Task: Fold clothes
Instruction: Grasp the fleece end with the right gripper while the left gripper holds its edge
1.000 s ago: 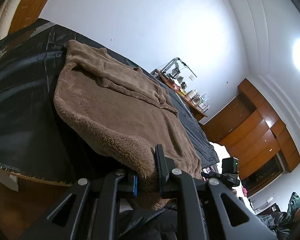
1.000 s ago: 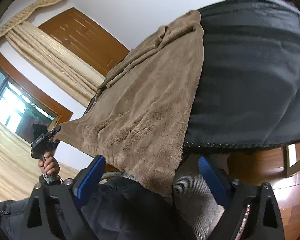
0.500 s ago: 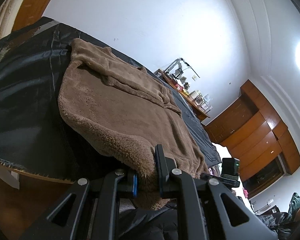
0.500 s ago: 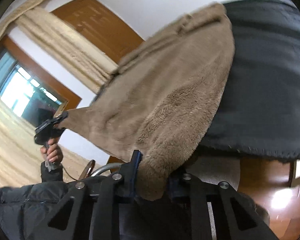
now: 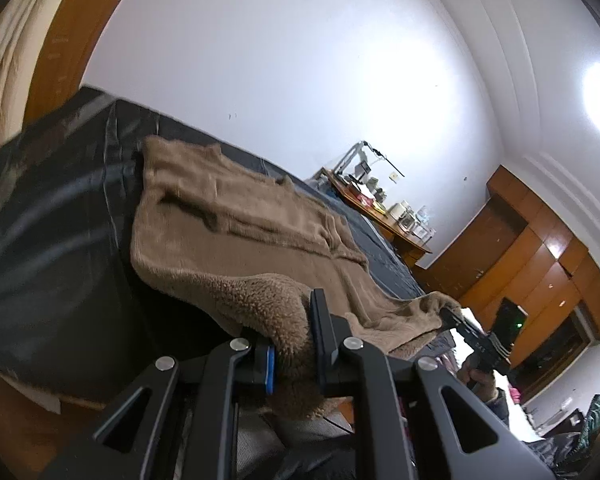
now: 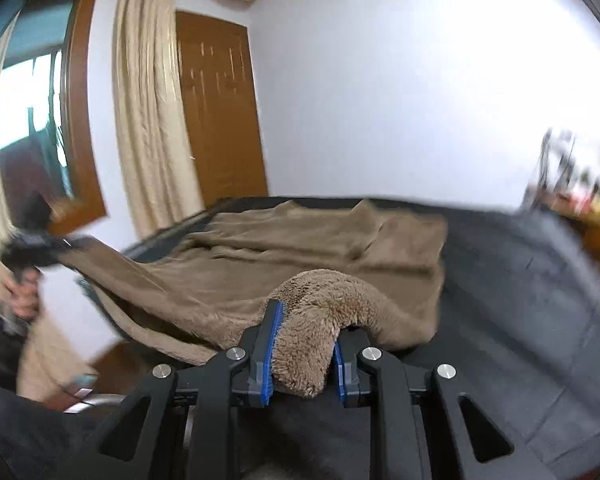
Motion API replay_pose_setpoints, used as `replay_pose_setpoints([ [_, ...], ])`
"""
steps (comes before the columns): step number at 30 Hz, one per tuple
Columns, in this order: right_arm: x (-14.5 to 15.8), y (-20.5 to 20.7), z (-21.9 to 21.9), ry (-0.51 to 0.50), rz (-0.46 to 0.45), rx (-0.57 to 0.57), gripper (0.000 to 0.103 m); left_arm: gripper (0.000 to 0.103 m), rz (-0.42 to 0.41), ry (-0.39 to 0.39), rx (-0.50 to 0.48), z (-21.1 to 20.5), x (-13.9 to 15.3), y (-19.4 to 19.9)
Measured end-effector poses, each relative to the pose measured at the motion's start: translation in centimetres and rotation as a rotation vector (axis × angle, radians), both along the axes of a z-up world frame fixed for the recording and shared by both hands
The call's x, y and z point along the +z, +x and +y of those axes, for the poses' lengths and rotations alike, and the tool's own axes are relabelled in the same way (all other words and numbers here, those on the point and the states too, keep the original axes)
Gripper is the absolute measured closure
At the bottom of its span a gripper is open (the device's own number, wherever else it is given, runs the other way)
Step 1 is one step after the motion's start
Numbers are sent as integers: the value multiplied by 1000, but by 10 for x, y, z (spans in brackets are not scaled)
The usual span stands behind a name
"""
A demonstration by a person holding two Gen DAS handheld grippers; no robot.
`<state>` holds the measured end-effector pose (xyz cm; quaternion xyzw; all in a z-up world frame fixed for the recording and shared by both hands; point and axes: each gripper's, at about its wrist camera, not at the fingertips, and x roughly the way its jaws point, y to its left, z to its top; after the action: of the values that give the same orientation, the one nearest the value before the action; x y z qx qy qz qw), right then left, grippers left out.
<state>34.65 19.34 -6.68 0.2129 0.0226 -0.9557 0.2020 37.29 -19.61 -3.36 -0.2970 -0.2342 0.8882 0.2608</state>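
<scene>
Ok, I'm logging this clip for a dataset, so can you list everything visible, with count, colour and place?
fleece garment: one, brown, spread on the bed, near hem lifted at both corners
bed cover: one, black, under the garment
door: one, brown wood, behind the bed's far end
curtain: one, cream, left of the door
window: one, wood-framed, far left
side table: one, wood, cluttered, beyond the bed
wardrobe: one, brown wood, right wall
left gripper: black, blue pads, clamped on the hem corner
right gripper: black, blue pads, clamped on the other corner
</scene>
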Motion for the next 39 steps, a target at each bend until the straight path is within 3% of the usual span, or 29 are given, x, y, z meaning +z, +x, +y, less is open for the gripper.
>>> replay_pose_setpoints([
  [4,19,-14,-14,105,86,-55,80,87,24,-8,14,1,15,-15],
  [12,53,-46,-28,183,212,-131,80,87,84,-12,49,3,52,-52],
  [16,68,-60,-32,213,269,-165,80,87,96,-7,51,4,56,-65],
  [26,63,-113,-33,212,209,-187,80,87,40,-13,45,5,54,-112],
  [33,83,-152,-34,192,219,-215,80,87,51,10,70,-1,81,-159],
  [39,98,-211,-38,156,189,-230,80,87,44,41,118,-7,97,-210],
])
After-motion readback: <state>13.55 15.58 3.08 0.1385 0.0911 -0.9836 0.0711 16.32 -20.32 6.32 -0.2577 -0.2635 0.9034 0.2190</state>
